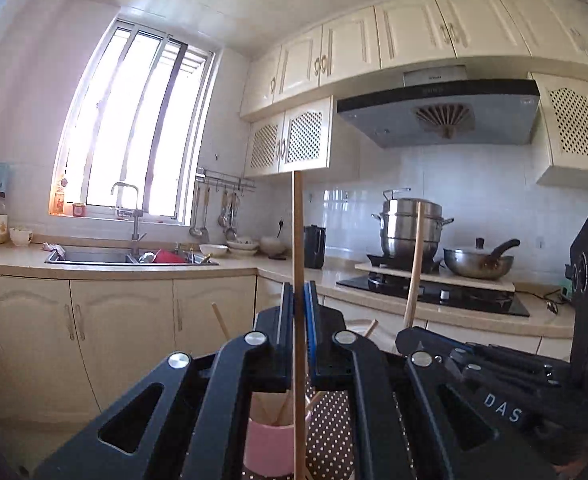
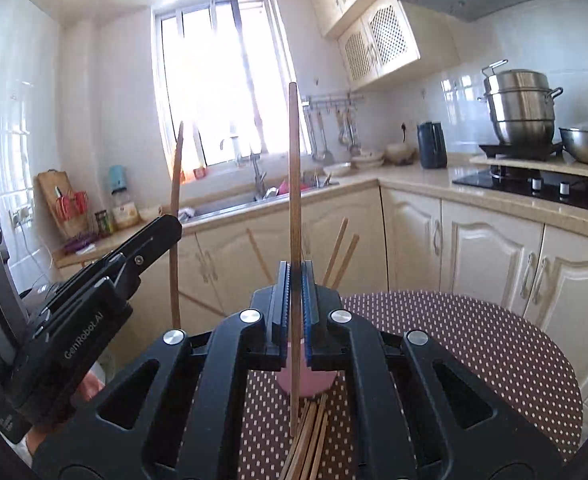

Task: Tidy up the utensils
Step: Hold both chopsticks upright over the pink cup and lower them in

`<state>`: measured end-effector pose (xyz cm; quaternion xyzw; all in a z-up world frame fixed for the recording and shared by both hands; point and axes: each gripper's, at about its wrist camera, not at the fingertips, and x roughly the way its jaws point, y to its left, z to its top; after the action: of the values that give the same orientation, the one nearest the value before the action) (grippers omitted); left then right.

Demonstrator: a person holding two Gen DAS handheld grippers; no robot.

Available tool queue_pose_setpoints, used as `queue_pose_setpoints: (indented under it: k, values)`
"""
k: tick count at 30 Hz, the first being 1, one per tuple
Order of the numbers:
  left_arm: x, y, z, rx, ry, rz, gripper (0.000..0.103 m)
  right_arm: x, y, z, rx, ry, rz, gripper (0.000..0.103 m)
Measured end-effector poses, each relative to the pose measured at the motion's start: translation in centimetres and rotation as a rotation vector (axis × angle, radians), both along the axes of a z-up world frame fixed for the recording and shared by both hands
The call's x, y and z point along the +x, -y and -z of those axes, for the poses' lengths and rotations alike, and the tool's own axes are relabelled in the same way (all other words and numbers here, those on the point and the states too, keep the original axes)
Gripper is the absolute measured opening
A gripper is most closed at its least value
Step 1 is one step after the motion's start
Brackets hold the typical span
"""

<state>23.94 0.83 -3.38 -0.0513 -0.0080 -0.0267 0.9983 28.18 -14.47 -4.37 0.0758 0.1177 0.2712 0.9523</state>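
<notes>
Left gripper (image 1: 299,312): the jaws are closed almost fully together, and a single wooden chopstick is clamped between the blue pads.
Left chopstick (image 1: 298,240): it is held upright, its top end well above the fingers and its lower end reaching down past the bottom edge of the left wrist view. In the right wrist view the same stick (image 2: 176,216) is seen standing beside the left gripper (image 2: 162,226).
Right gripper (image 2: 295,300): the jaws are likewise pressed nearly together, and a second chopstick is pinched between the ribbed pads.
Right chopstick (image 2: 293,208): it is held close to upright, its top end seen against the window (image 2: 214,80) and its lower end hanging over the loose chopsticks on the table. From the left wrist camera it (image 1: 414,264) is seen leaning slightly, above the right gripper (image 1: 408,332).
Pink cup (image 2: 306,376): it stands on the table just beyond and below both grippers, and several chopsticks are fanned out of it. It is also partly seen in the left wrist view (image 1: 268,448).
Loose chopsticks (image 2: 308,440): a bundle lies flat on the tablecloth, just in front of the cup.
Table (image 2: 474,360): it is covered with a brown cloth with white dots.
Hand (image 2: 88,390): part of it is visible under the left gripper's body.
Background: a sink (image 1: 130,258) is set under the window, and a steel steamer pot (image 1: 412,228) stands on the stove.
</notes>
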Motion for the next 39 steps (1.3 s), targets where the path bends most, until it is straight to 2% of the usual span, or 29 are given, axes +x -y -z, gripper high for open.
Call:
queue_pose_setpoints:
  k: [2, 12, 23, 35, 39]
  values:
    - [0.7, -0.5, -0.2, -0.039, 0.048, -0.023, 0.006, 1.0, -0.1, -0.4, 0.028, 0.015, -0.001, 0.006]
    - [4.6, -2.6, -0.1, -0.16, 0.138, -0.097, 0.006, 4.1, -1.3, -1.5, 0.114, 0.113, -0.008, 0.006]
    - [6.8, -1.4, 1.5, -0.124, 0.165, -0.127, 0.006, 6.0, -2.0, 0.1, 0.092, 0.098, -0.019, 0.006]
    - [8.1, -0.8, 3.3, -0.073, 0.066, -0.117, 0.006, 6.2, -2.0, 1.5, 0.067, 0.052, -0.022, 0.006]
    - [7.1, -1.3, 2.2, -0.112, 0.128, -0.134, 0.006, 5.9, -2.1, 1.2, 0.075, 0.054, -0.024, 0.006]
